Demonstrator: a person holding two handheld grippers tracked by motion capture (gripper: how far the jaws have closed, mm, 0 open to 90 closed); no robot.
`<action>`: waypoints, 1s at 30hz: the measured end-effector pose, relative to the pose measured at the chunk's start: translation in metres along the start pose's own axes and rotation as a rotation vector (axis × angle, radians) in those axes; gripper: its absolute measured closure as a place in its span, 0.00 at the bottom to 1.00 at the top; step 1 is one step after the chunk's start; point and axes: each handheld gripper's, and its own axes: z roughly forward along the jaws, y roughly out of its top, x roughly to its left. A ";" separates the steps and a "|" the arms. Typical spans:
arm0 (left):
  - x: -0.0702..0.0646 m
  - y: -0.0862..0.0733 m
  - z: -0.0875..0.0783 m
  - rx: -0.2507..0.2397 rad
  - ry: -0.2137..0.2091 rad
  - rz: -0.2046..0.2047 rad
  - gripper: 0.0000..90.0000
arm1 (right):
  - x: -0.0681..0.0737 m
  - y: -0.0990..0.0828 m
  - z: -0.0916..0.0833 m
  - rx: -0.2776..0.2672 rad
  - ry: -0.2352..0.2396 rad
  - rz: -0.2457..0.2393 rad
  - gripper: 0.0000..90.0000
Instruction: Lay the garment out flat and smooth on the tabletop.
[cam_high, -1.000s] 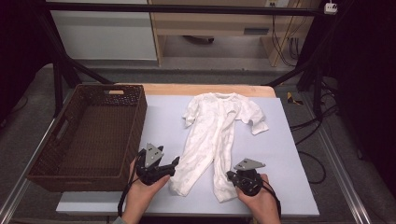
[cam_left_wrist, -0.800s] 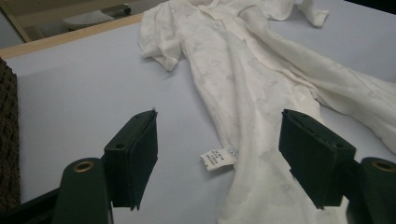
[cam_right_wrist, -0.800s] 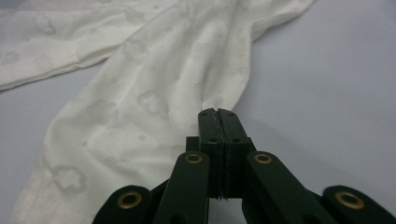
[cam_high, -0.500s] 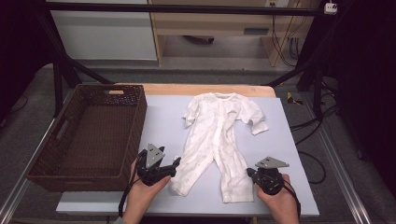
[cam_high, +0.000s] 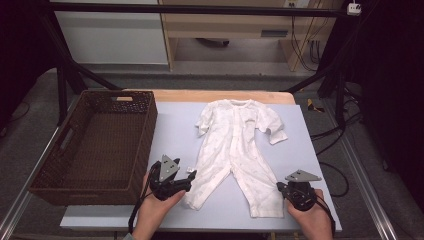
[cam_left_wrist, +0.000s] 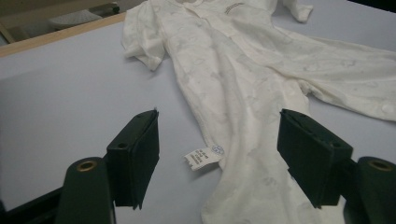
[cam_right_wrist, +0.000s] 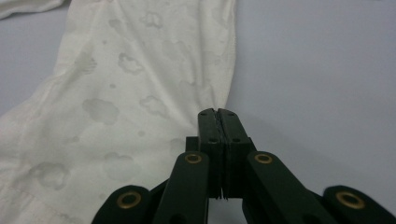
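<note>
The baby suit (cam_high: 237, 150) lies flat at the frame's centre on the bench (cam_high: 310, 165). Its right leg has been drawn outward by the right hand-held gripper (cam_high: 281, 186), clenched on the hem; the left hand-held gripper (cam_high: 192, 176) stays released, so spreading appears underway.

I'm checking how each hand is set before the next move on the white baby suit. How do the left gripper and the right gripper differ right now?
The left gripper has its jaws spread wide, one on each side of the baby suit leg with the care label, pads clear of the cloth; the right gripper is pinched shut on the edge of the other leg. The left one sits beside the wicker basket; the right sits near the table's far side. Both are low at the suit's foot end.
</note>
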 end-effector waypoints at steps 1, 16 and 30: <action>-0.002 0.001 0.000 0.000 -0.005 0.003 0.33 | -0.001 0.000 0.000 -0.002 -0.005 0.000 0.99; -0.047 -0.002 0.014 0.088 -0.191 0.079 0.50 | 0.026 0.013 -0.005 -0.175 0.082 0.022 0.52; -0.050 -0.024 0.036 0.242 -0.236 0.090 0.54 | 0.047 0.018 0.004 -0.159 0.112 -0.046 0.47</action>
